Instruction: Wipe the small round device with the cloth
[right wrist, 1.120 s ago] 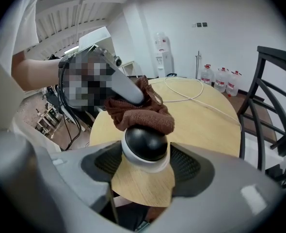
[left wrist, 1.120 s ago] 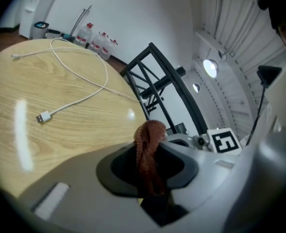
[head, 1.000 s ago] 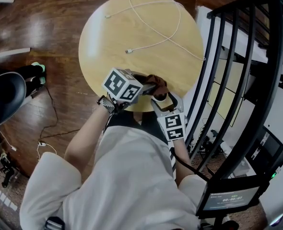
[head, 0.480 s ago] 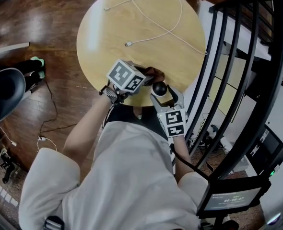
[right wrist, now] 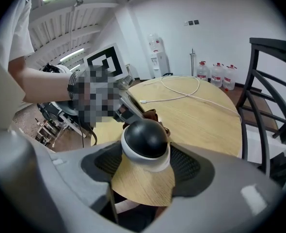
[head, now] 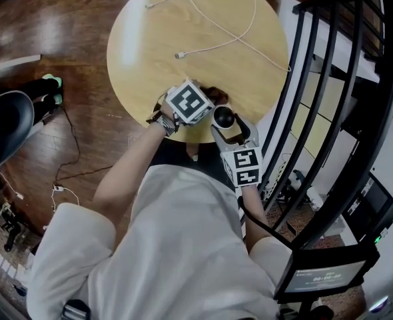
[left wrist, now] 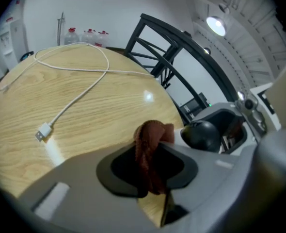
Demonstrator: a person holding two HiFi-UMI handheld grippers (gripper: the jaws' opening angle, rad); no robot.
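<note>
The right gripper [right wrist: 145, 165] clamps the small round device [right wrist: 145, 137] by its pale base, above the table [head: 156, 45] edge; its glossy dome looks hard and slippery. The left gripper [left wrist: 150, 168] pinches the soft cloth [left wrist: 150, 139] alongside.

My left gripper [head: 208, 99], mid-frame in the head view, clamps a crumpled rust-brown cloth [left wrist: 150, 149]. My right gripper [head: 224, 120], just right of it, pinches a small round black-and-white device [right wrist: 145, 142]. Both bare forearms reach forward.
</note>
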